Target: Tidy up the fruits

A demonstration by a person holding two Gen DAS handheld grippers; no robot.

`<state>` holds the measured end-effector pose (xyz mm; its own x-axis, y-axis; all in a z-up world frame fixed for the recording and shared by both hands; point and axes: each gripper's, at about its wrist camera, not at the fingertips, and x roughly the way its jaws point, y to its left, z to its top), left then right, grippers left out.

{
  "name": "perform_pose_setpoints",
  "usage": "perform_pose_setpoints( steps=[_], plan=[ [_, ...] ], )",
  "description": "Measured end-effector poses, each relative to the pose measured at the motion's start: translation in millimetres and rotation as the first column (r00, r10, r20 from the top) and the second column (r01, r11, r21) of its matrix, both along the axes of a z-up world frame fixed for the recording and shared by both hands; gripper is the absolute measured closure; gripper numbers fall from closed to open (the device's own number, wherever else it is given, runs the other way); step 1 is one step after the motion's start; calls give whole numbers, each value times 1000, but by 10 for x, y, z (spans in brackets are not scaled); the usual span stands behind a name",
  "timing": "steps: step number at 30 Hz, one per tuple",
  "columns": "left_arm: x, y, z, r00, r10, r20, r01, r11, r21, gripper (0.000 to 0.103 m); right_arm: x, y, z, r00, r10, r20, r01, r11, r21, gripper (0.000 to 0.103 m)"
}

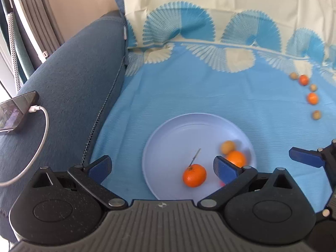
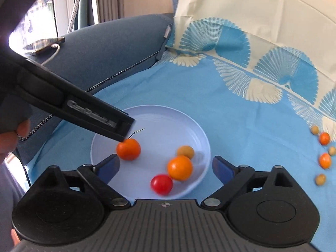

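The left gripper [image 1: 161, 168] is found with its jaws spread wide and nothing between the pads; the stemmed orange [image 1: 194, 175] lies free on the plate [image 1: 168, 134] below it. The right gripper [image 2: 166, 166] is likewise spread apart and empty, poised over the plate's near side.

Four fruits are counted on the plate in the right wrist view: the stemmed orange [image 2: 128, 149], a second orange [image 2: 180, 168], a red fruit [image 2: 161, 184] and a small tan fruit [image 2: 185, 151]. These are judged to be deposited.

Outstanding items are noted on the blue cloth [image 1: 210, 96], well apart from the plate: two small oranges [image 2: 324, 138] and three tan fruits [image 2: 320, 179] in a loose row. The task is judged to be under half complete, five pieces being left to collect.
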<state>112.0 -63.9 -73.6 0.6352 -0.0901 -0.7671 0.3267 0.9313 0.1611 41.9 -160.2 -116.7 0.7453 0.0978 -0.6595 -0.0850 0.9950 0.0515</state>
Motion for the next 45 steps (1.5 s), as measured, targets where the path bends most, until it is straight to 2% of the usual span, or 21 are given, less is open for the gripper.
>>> perform_pose_setpoints(
  steps=[4, 7, 10, 15, 19, 22, 24, 28, 31, 33, 34, 36, 39, 42, 45],
  plan=[
    [-264, -194, 186, 998, -53, 31, 54, 998, -20, 0, -275, -235, 91, 997, -80, -2, 80, 996, 29, 2],
    [-391, -401, 282, 994, -95, 47, 97, 994, -51, 0, -458, -514, 129, 982, -188, -12, 189, 981, 52, 1],
    [-458, -675, 306, 990, -138, 37, 140, 987, -76, 0, -632, -884, 117, 942, -335, -18, 335, 938, 87, 1],
    [-439, -1232, 198, 979, -201, 40, 204, 973, -107, 0, -841, -1452, -8, 864, -503, -10, 502, 859, 103, 1],
    [-241, -1791, -142, 972, -233, 3, 232, 969, -88, 0, -886, -1959, -214, 786, -619, 2, 617, 784, 74, 1],
    [-22, -2181, -499, 970, -241, -21, 239, 969, -62, 0, -800, -2360, -489, 726, -687, 4, 687, 726, 32, 1],
    [117, -2436, -740, 972, -235, -26, 235, 972, -17, 0, -716, -2600, -686, 694, -720, 2, 720, 694, 2, 1],
    [420, -2832, -1167, 972, -228, -49, 229, 973, 13, 0, -493, -2966, -1025, 647, -763, -11, 763, 647, -5, 1],
    [583, -3028, -1404, 970, -237, -44, 236, 971, -20, 0, -310, -3167, -1236, 617, -786, -32, 787, 617, -4, 1],
    [621, -3016, -1504, 971, -238, 21, 239, 965, -111, 0, -213, -3241, -1369, 608, -793, -48, 793, 609, -7, 1],
    [625, -2987, -1571, 970, -236, 57, 242, 958, -152, 0, -207, -3198, -1400, 614, -789, 3, 789, 614, -20, 1],
    [542, -2909, -1659, 958, -240, 159, 268, 944, -192, 0, -193, -3137, -1440, 619, -784, 39, 785, 618, -44, 1],
    [565, -2891, -1668, 959, -236, 156, 268, 937, -225, 0, -227, -3159, -1437, 617, -786, 33, 787, 617, -22, 1],
    [544, -2965, -1663, 955, -242, 172, 273, 944, -186, 0, -255, -3182, -1438, 616, -787, 32, 788, 616, 1, 1],
    [554, -2941, -1659, 957, -240, 165, 271, 941, -204, 0, -250, -3174, -1438, 616, -787, 33, 788, 616, -5, 1]
  ],
)
